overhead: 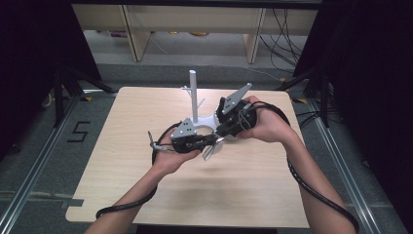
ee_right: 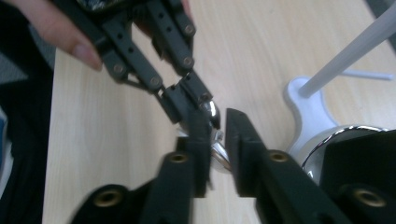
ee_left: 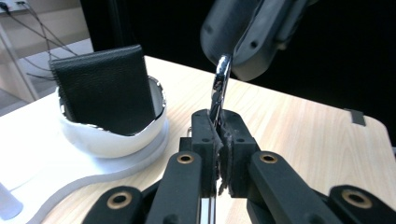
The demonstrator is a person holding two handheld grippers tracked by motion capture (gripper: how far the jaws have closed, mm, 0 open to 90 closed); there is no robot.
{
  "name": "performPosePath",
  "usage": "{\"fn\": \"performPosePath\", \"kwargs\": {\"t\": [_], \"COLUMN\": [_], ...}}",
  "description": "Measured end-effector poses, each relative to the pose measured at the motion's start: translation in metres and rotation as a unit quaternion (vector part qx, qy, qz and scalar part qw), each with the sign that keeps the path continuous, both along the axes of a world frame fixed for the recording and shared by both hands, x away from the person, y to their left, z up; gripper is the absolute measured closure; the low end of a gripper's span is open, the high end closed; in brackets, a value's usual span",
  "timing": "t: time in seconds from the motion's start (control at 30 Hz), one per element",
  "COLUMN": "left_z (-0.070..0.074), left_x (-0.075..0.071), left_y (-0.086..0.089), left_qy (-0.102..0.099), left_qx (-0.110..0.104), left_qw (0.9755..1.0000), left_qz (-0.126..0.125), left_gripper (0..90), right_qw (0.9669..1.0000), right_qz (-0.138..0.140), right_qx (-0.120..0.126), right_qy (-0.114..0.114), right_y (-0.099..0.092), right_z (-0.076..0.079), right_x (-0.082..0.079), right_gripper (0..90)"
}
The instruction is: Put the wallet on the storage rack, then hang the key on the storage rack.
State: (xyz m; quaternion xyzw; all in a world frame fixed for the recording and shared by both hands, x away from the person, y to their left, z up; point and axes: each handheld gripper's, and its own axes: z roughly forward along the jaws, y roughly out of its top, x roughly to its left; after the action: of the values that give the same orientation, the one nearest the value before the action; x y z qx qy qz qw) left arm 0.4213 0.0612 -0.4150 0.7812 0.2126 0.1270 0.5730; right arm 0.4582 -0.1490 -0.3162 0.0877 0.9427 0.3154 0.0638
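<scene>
Pale wood table under your hands, dark curtains around. Your left gripper (ee_left: 219,154) is clamped tight on a chrome spoon (ee_left: 218,91), whose handle runs up toward 12 o'clock into the right gripper (ee_left: 247,42). From the right gripper view, the spoon (ee_right: 215,142) lies between jaws that stand parted, pads off the metal (a handover, by the look of it). At 10 o'clock of the left gripper sits a white cup (ee_left: 116,140) holding a black wallet (ee_left: 105,88).

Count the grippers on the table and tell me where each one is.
2. The left gripper sits mid-table, shut on a shiny metal piece. The right gripper meets it from the right, beside the white stand, jaws parted around that piece.
</scene>
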Motion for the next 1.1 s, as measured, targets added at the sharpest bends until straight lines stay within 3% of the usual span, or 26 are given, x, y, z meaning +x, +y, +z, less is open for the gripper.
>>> {"fn": "performPosePath", "kwargs": {"t": [0.2, 0.27, 0.33, 0.4, 0.43, 0.53, 0.7, 0.73, 0.8, 0.83, 0.93, 0.97, 1.0, 1.03, 1.1], "left_z": [-0.002, -0.002, -0.002, -0.001, -0.001, 0.0, 0.001, 0.001, 0.002, 0.002, 0.002, 0.002, 0.003, 0.004, 0.004], "left_x": [0.001, 0.001, 0.001, 0.002, 0.002, 0.005, 0.012, 0.014, 0.016, 0.017, 0.02, 0.02, 0.02, 0.02, 0.02], "left_y": [0.012, 0.018, 0.026, 0.034, 0.037, 0.049, 0.063, 0.065, 0.069, 0.071, 0.074, 0.074, 0.075, 0.076, 0.077], "left_qy": [0.001, 0.002, 0.001, -0.001, -0.002, -0.004, -0.006, -0.006, -0.008, -0.008, -0.016, -0.017, -0.021, -0.024, -0.026], "left_qx": [0.003, 0.003, 0.0, 0.004, 0.003, 0.008, 0.004, -0.001, 0.001, -0.003, 0.003, 0.002, 0.004, 0.005, 0.004], "left_qw": [0.9997, 0.9995, 0.9991, 0.9984, 0.9981, 0.9963, 0.9927, 0.9916, 0.9897, 0.9887, 0.9852, 0.9842, 0.9834, 0.982, 0.9809], "left_qz": [0.023, 0.032, 0.043, 0.057, 0.062, 0.085, 0.12, 0.129, 0.143, 0.15, 0.17, 0.176, 0.18, 0.187, 0.193], "left_gripper": [84.7, 84.7, 84.7, 84.7, 84.7, 84.7, 84.7, 84.7, 84.7, 84.7, 84.7, 84.7, 84.7, 84.7, 84.7], "right_qw": [0.9977, 0.9948, 0.9924, 0.9876, 0.9871, 0.978, 0.9573, 0.9554, 0.9472, 0.946, 0.9347, 0.9329, 0.9309, 0.9277, 0.921], "right_qz": [-0.042, -0.075, -0.089, -0.125, -0.127, -0.177, -0.251, -0.257, -0.276, -0.278, -0.297, -0.3, -0.305, -0.312, -0.327], "right_qx": [0.048, 0.064, 0.077, 0.09, 0.092, 0.106, 0.144, 0.146, 0.163, 0.167, 0.195, 0.199, 0.2, 0.205, 0.212], "right_qy": [-0.02, -0.026, -0.035, -0.032, -0.034, -0.031, -0.005, -0.001, 0.002, -0.006, 0.002, 0.007, 0.002, 0.006, -0.009], "right_y": [-0.019, -0.031, -0.042, -0.057, -0.062, -0.081, -0.102, -0.105, -0.111, -0.114, -0.121, -0.123, -0.126, -0.127, -0.131], "right_z": [0.001, -0.004, -0.01, -0.02, -0.024, -0.043, -0.078, -0.083, -0.095, -0.098, -0.108, -0.109, -0.111, -0.113, -0.116], "right_x": [-0.002, -0.004, -0.004, -0.007, -0.006, -0.009, -0.015, -0.018, -0.024, -0.025, -0.036, -0.039, -0.041, -0.044, -0.048], "right_gripper": [64.3, 61.6, 58.8, 56.8, 56.4, 56.2, 54.4, 53.8, 53.0, 52.8, 52.7, 52.5, 52.3, 51.8, 50.9]}}
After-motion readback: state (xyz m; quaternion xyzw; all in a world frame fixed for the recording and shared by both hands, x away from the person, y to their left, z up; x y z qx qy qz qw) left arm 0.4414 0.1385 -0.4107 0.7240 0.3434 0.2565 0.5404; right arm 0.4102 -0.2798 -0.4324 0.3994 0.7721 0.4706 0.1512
